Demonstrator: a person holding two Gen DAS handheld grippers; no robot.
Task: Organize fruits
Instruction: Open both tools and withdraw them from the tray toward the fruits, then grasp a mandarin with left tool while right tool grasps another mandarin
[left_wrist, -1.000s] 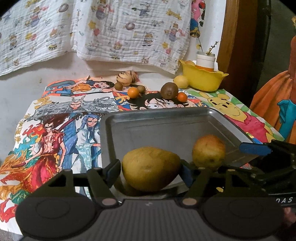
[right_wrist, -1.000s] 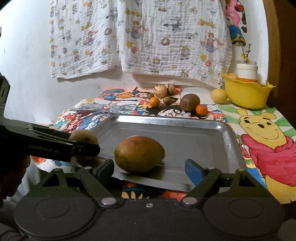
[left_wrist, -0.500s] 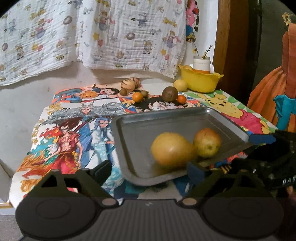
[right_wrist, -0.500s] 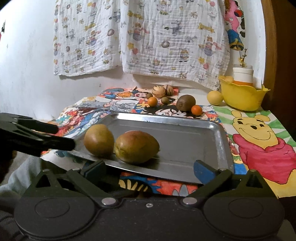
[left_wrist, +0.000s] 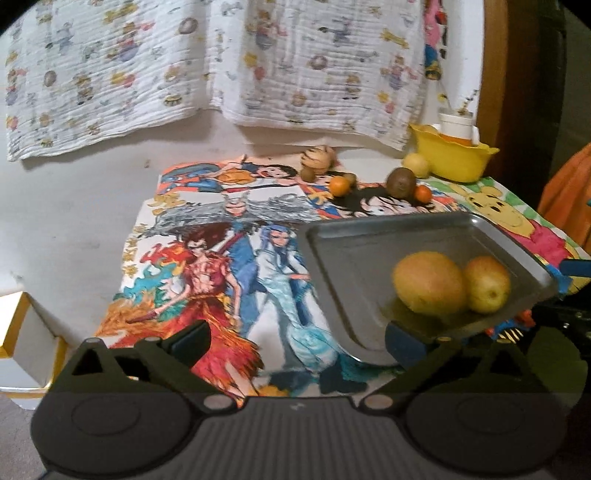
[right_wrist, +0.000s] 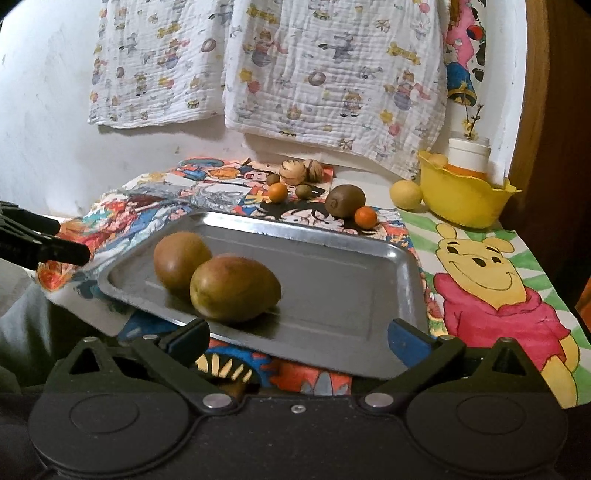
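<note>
We let go: left claw opening wide, right claw spread wide too, both empty. A second ago each cradled fruit; now mango and smaller fruit sit touching on metal tray, just ahead of right claw. Two fruits placed. Tray's near edge overhangs worktop edge: risky. More fruit far beyond tray; open cloth ahead of left claw.
</note>
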